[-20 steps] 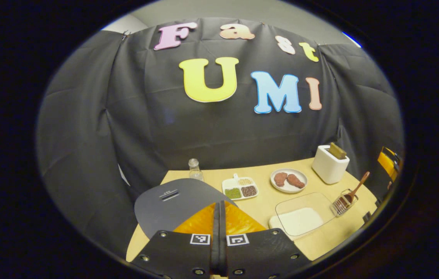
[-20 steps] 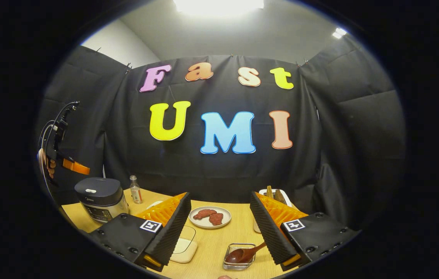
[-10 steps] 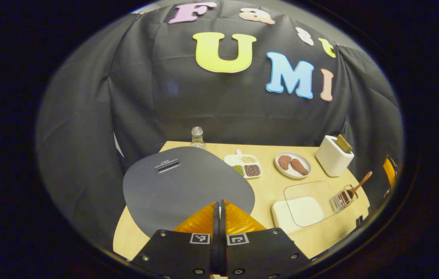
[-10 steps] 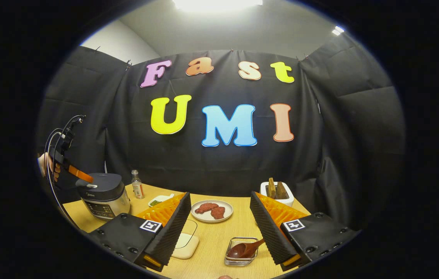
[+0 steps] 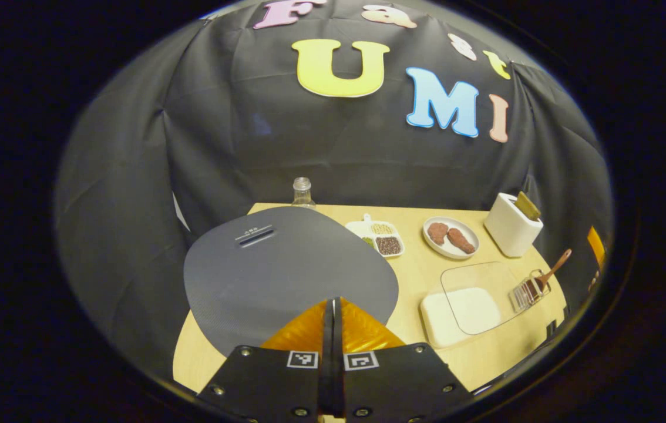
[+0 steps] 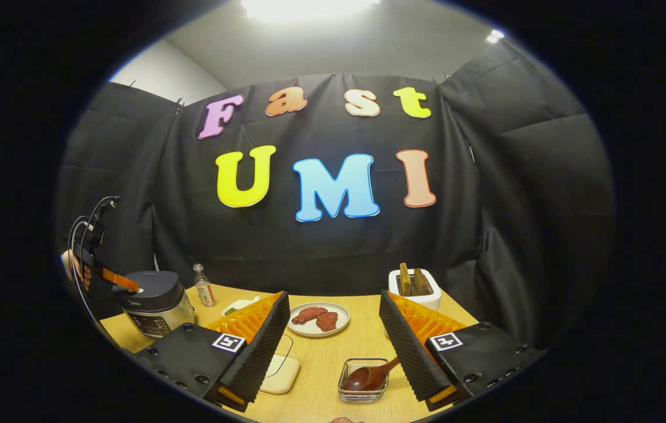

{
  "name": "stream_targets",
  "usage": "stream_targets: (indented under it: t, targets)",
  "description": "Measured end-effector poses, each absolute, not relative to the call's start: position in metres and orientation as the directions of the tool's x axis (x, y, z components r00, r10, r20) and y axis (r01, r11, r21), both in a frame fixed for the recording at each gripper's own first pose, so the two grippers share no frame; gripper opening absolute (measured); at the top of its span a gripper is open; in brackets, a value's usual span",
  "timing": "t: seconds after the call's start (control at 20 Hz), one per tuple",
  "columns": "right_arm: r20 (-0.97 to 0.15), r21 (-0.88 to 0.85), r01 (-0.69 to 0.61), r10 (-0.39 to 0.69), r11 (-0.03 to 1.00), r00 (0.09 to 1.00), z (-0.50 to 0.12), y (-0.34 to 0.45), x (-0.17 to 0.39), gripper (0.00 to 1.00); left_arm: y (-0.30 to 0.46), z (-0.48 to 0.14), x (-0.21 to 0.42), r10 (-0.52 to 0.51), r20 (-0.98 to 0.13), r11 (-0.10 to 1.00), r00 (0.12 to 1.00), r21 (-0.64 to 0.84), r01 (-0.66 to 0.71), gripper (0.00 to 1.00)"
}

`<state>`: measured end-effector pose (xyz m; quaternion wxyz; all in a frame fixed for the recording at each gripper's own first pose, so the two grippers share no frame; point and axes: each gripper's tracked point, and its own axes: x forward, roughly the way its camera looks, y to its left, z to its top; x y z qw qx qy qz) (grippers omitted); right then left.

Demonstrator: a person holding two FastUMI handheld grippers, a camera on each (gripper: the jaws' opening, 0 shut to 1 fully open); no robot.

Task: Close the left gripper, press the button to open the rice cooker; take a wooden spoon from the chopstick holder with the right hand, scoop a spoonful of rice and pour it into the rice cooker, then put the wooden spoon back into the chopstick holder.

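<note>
The rice cooker (image 6: 154, 296) stands closed at the table's left, its dark grey lid (image 5: 289, 273) spreading just ahead of my left gripper (image 5: 331, 302), which is shut with nothing in it. In the right gripper view the left gripper (image 6: 118, 281) touches down at the white button on the lid's near edge. My right gripper (image 6: 333, 296) hangs open above the table. Below it, the wooden spoon (image 6: 368, 379) lies in the wire chopstick holder (image 6: 345, 388). The white rice container (image 5: 462, 308) under a clear lid sits beside the holder (image 5: 530, 289).
A plate of meat (image 6: 318, 320), a white toaster (image 6: 415, 288) and a small bottle (image 6: 201, 285) stand along the back. A divided dish of beans (image 5: 383, 238) sits behind the cooker. A hand (image 6: 71, 267) holds the left gripper at the far left.
The left gripper, shut throughout, has come down and forward onto the cooker's lid. The right gripper has shifted only slightly and stays open.
</note>
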<state>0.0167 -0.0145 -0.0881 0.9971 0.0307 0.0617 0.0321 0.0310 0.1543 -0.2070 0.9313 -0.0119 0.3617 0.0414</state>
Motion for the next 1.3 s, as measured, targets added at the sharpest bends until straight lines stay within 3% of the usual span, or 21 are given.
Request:
stream_targets:
  t: [0.5, 0.85, 1.05, 1.3]
  targets:
    - [-0.112, 0.092, -0.016, 0.027, 0.996, 0.993, -0.095, -0.034, 0.027, 0.98, 0.154, -0.217, 0.032, 0.056, -0.685, 0.998, 0.727, 0.039, -0.039, 0.03]
    - [-0.134, 0.085, -0.013, 0.024, 0.996, 0.991, -0.097, -0.043, 0.029, 0.98, 0.156, -0.197, 0.028, 0.070, -0.591, 0.994, 0.803, -0.031, -0.109, 0.02]
    - [-0.132, 0.070, 0.020, -0.010, 0.997, 0.991, -0.090, -0.057, 0.026, 0.98, 0.166, -0.145, 0.036, 0.152, -0.418, 0.986, 0.896, 0.007, -0.164, 0.02]
    - [-0.118, 0.075, 0.036, -0.027, 0.997, 0.993, -0.084, -0.064, 0.026, 0.98, 0.176, -0.037, 0.025, 0.310, -0.110, 0.940, 0.944, 0.181, -0.288, 0.02]
